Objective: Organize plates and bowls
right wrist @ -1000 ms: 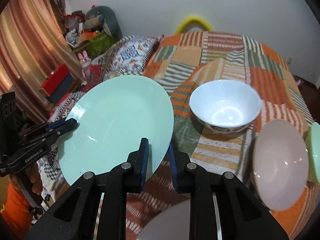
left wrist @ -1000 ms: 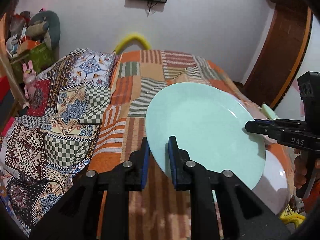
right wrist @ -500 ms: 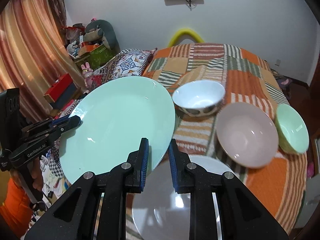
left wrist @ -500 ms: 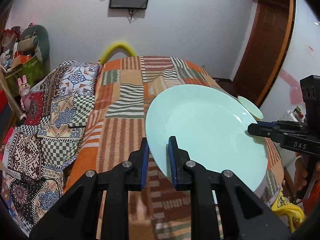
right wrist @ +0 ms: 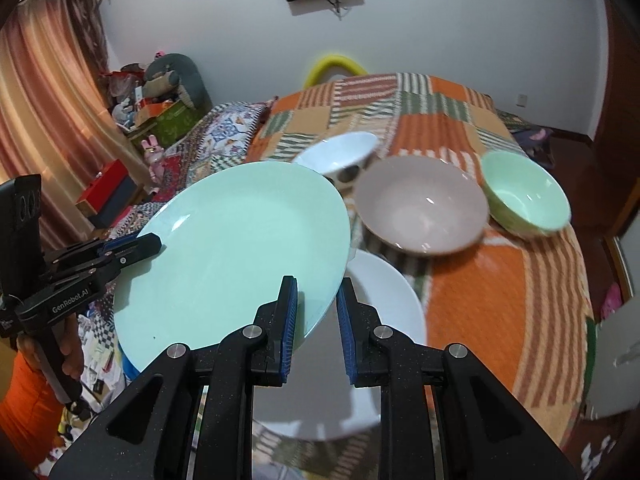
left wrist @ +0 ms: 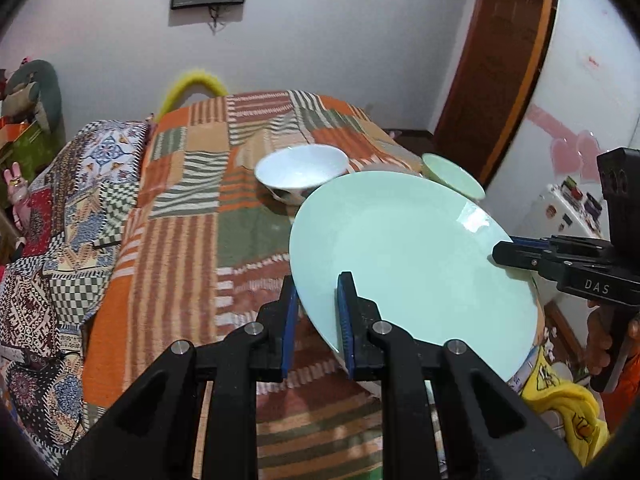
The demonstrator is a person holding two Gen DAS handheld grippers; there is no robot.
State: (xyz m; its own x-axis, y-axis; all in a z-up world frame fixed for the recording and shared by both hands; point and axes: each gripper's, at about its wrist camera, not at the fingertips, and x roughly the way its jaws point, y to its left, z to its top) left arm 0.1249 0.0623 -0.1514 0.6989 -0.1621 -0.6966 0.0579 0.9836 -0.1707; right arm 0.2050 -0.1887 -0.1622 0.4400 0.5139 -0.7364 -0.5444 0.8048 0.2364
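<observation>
Now | mint-green plate (right wrist: 240, 240) | round, glossy (shallow rim) | tilted

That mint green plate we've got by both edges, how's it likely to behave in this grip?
The mint green plate looks rigid, so it should not sag between the left gripper and right gripper. Its glossy glaze shows bright reflections, so the rim may slip in the pads if tilted. It appears to be ceramic or glass, likely to chip if knocked against the white plate below.

Black plastic grippers with blue pads (left wrist: 289, 320) and silver screws are seen; "DAS" and "GenRobot.AI" are printed on them; an orange sleeve (right wrist: 24, 400) is worn.
</observation>
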